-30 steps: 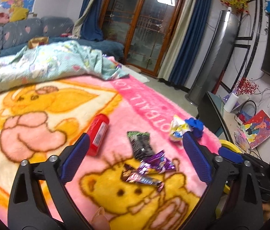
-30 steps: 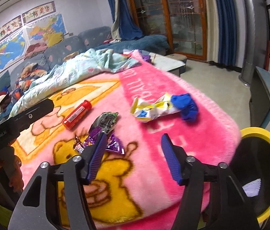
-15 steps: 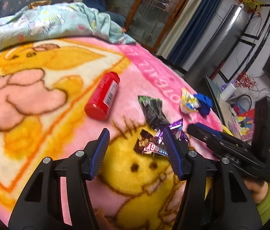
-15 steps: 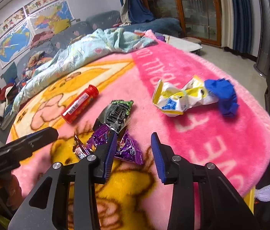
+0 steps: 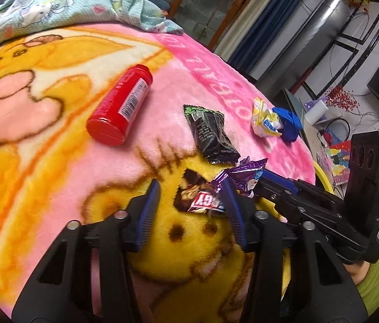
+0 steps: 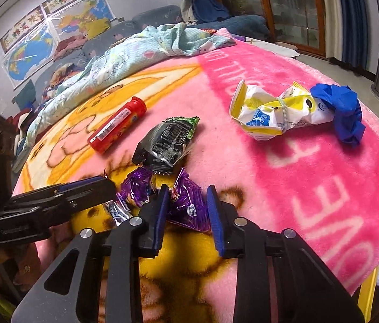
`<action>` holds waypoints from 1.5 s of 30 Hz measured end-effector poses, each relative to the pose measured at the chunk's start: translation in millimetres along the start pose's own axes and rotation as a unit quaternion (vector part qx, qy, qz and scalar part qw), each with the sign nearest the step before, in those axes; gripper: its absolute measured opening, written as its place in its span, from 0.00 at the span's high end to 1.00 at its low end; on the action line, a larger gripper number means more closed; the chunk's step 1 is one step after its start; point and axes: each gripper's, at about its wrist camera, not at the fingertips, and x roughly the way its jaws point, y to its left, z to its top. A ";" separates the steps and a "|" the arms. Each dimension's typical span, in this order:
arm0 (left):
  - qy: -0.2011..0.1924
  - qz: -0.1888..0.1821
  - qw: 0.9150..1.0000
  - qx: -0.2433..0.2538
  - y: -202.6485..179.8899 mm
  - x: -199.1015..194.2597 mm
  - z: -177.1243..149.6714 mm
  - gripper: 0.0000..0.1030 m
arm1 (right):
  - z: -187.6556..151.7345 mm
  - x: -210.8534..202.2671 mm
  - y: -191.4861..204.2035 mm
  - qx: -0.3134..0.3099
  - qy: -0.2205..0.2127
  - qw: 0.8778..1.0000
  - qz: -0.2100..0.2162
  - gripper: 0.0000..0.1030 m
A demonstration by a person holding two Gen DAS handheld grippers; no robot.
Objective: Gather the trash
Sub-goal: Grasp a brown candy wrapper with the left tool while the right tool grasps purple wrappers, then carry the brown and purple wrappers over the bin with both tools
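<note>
Step in hand: both grippers down over the wrapper cluster, about to pinch. Left gripper jaws partly open, straddling the brown candy-bar wrapper; it lies between the tips, not yet clamped. Right gripper jaws at a narrow gap around the purple wrapper; whether the pads already touch it is hard to tell from the wrist view, looks just short of contact.

Ahead of the jaws: black snack packet with green top edge just beyond the purple pieces; red tube further out toward the left jaw side; crumpled yellow-white carton touching a blue rag or glove, well out past the right jaw. All lie on the pink cartoon blanket.

Next move calls for closing each pair on its wrapper, pinching foil not fleece, then lifting to a bin; a yellow rim shows beyond the blanket edge, probably that.

Writing: "…CY" fragment on brown wrapper; barcode on tube; blanket letters partly legible, "…TBALL…".
</note>
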 end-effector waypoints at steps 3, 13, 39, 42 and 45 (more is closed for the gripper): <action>0.003 -0.003 1.000 0.008 -3.9 1.9 -0.6 0.77 | -2.3 -3.6 1.5 -0.003 0.003 1.000 0.005 0.79; -0.010 -0.003 1.000 0.025 -12.4 -5.2 -3.8 0.91 | -10.0 -30.9 10.6 -0.022 -0.029 0.999 -0.008 0.85; -0.062 -0.031 0.993 0.096 -91.7 -33.5 2.2 0.97 | 3.0 -114.6 -42.7 0.025 -0.100 0.992 -0.071 0.86; -0.066 -0.036 0.992 0.104 -102.8 -34.9 2.9 0.97 | 3.7 -126.2 -51.7 0.035 -0.110 0.990 -0.078 0.86; -0.070 -0.039 0.991 0.107 -109.3 -35.9 4.4 0.97 | 3.9 -137.1 -60.6 0.045 -0.120 0.988 -0.085 0.86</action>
